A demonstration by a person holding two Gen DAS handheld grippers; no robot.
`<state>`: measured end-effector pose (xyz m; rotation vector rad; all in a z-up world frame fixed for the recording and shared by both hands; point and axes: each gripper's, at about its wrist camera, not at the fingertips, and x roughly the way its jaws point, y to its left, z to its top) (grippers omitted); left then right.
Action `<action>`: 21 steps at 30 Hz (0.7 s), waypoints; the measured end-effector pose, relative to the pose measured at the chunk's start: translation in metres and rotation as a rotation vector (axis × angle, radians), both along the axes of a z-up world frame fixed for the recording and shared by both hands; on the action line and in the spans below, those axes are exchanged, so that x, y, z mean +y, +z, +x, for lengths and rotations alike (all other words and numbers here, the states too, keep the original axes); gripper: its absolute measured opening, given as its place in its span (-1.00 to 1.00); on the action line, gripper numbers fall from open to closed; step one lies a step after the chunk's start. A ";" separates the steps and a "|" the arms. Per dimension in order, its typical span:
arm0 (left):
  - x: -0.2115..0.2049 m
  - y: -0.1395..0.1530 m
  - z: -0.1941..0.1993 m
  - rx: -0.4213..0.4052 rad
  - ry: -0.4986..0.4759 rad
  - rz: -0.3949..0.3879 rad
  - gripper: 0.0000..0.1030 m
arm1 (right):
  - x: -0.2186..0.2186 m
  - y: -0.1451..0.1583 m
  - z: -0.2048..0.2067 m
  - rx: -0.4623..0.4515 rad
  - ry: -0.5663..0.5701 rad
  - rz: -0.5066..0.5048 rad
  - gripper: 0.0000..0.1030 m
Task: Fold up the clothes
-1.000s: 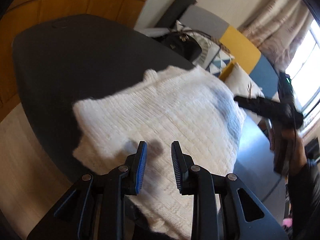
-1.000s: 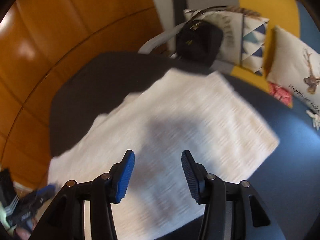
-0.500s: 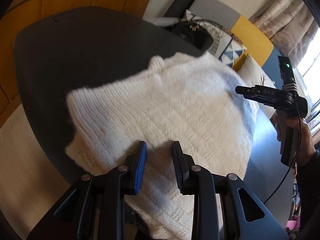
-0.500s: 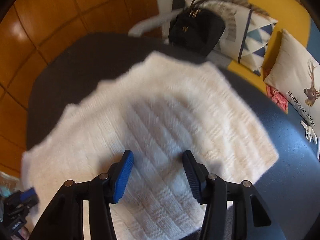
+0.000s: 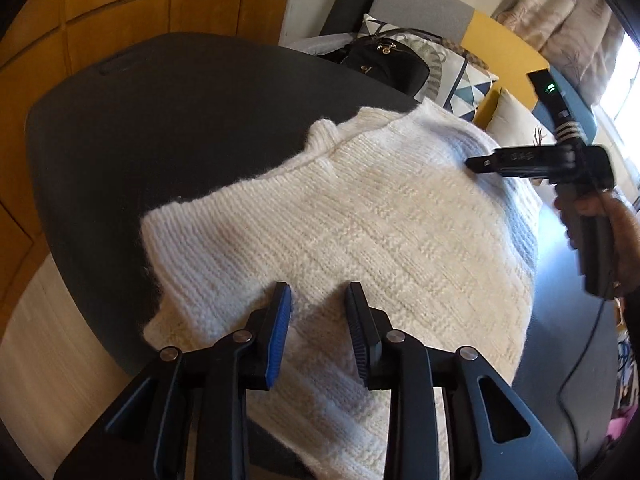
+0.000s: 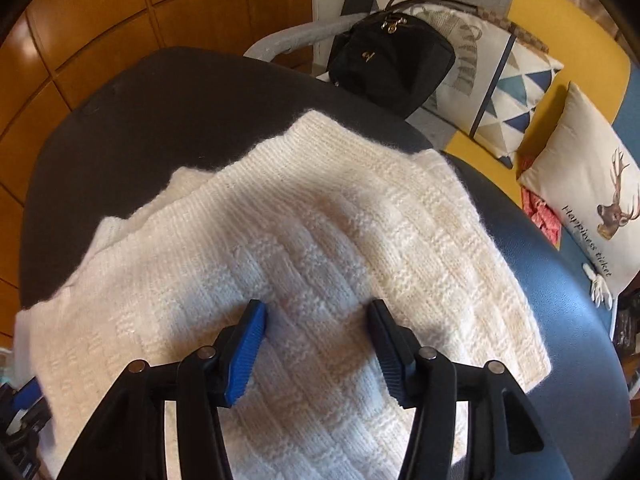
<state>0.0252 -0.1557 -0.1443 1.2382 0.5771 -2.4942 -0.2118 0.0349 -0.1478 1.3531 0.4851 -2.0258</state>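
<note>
moved: both views now look steeper onto the sweater, nearer than before.
left gripper (image 5: 316, 300): over sweater's near edge, jaws opening, nothing between.
right gripper (image 6: 318, 320): above sweater, parted, empty.
sweater (image 5: 360, 232): white knit, folded, on dark table (image 5: 160, 120).
bag (image 6: 390, 68): black, beyond sweater.

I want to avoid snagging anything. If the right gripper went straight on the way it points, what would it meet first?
Most likely the white knitted sweater lying on the dark table. The right gripper is open with nothing between its jaws; how far above the knit it hangs is unclear.
</note>
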 end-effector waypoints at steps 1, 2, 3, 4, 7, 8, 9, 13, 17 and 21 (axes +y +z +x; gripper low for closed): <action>-0.002 0.000 0.000 0.004 0.001 -0.004 -0.39 | 0.004 0.007 -0.002 -0.015 -0.004 -0.021 0.05; -0.004 -0.001 0.000 -0.002 -0.010 -0.003 -0.35 | 0.008 0.014 -0.003 -0.015 -0.011 -0.051 0.05; -0.004 -0.001 0.000 -0.005 -0.017 -0.016 -0.33 | 0.012 0.017 -0.004 0.002 -0.020 -0.056 0.05; -0.004 -0.001 -0.001 -0.011 -0.026 -0.035 -0.28 | 0.015 0.015 -0.005 0.028 -0.032 -0.036 0.05; -0.005 -0.002 -0.001 -0.020 -0.035 -0.057 -0.26 | 0.022 -0.001 -0.008 0.055 -0.059 0.034 0.06; -0.006 -0.002 -0.002 -0.025 -0.035 -0.063 -0.26 | 0.023 -0.010 -0.008 0.030 -0.055 0.029 0.07; -0.007 -0.002 -0.003 -0.029 -0.035 -0.081 -0.26 | 0.025 -0.013 -0.007 0.023 -0.051 0.015 0.07; -0.018 -0.002 -0.009 -0.049 -0.009 -0.130 -0.24 | 0.025 -0.004 -0.008 -0.051 -0.079 -0.020 0.07; -0.038 0.009 0.001 -0.027 0.063 -0.095 -0.24 | 0.031 0.018 0.005 -0.016 -0.084 -0.083 0.06; -0.021 0.034 0.026 0.100 0.089 -0.133 -0.24 | 0.027 0.027 0.044 0.068 -0.058 -0.125 0.06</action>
